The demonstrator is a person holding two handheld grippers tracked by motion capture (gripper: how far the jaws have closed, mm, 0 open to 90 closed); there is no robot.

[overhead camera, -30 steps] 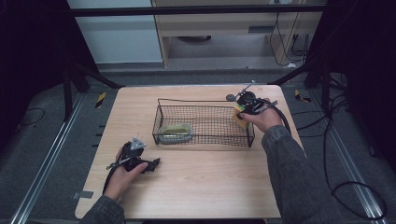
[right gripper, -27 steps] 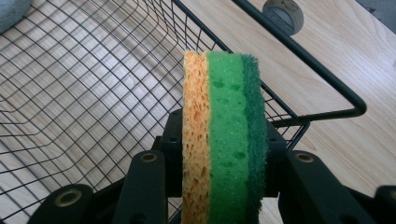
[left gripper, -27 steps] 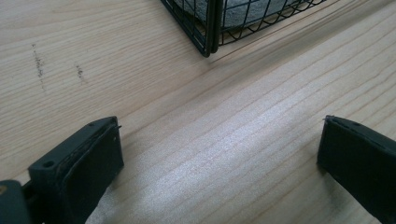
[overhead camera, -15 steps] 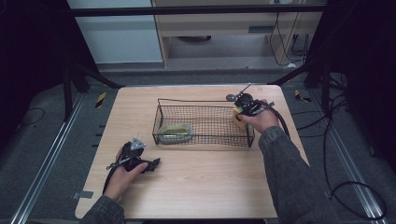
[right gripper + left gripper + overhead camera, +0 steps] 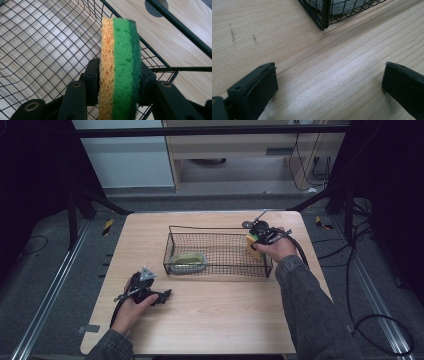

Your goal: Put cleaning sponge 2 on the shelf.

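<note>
A sponge (image 5: pixel 119 62) with orange, light green and dark green layers stands on edge between the pads of my right gripper (image 5: pixel 119 72), which still touch both its faces. The jaws have just been opening a little. In the high view the right gripper (image 5: pixel 257 237) holds the sponge (image 5: pixel 251 243) over the right end of a black wire basket (image 5: pixel 220 227), just inside its rim. My left gripper (image 5: pixel 162 296) rests at the table's front left. In its own view the left gripper (image 5: pixel 329 82) is open over bare wood, with the basket's corner (image 5: pixel 324 15) ahead.
A pale green-grey object (image 5: pixel 187 262) lies in the left part of the basket. A dark round disc (image 5: pixel 156 5) sits on the wooden table (image 5: pixel 225 320) behind the basket. Cables trail off the table's right side.
The right hand with the sponge has edged slightly left toward the basket's end. The left hand has stayed where it was.
</note>
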